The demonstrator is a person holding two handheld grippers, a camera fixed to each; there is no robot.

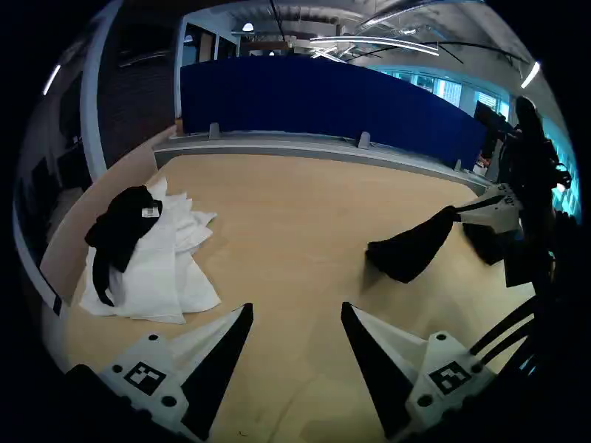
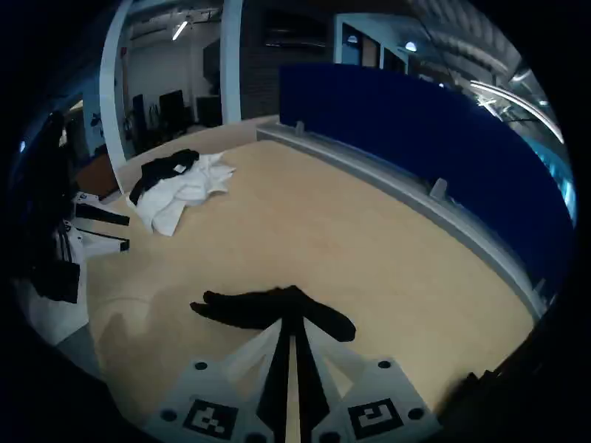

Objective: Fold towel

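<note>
Currently the left gripper (image 1: 295,332) hangs above the pale wooden table (image 1: 295,221) with its two fingers spread wide and nothing between them. In the left gripper view, the right gripper (image 1: 462,212) shows farther off on the right side, its fingers pinched together on one end of a black towel (image 1: 410,247). The towel droops from that grip in a bunched, slanting mass towards the tabletop and casts a shadow just beneath it; whether its lower end touches the wood cannot be told. In the right gripper view, the same black towel (image 2: 270,306) spreads sideways just ahead of the closed fingertips of the right gripper (image 2: 292,332), with both fingers pressed on the fabric. Well apart from it, towards the far corner of the table (image 2: 354,221), lies a loose pile of white towels (image 2: 188,188) with a black cloth (image 2: 162,166) draped over its top. The left gripper (image 2: 122,232) appears at the left edge of that view, beside the pile, fingers apart. A blue partition (image 1: 332,103) runs along the table's far edge.
</note>
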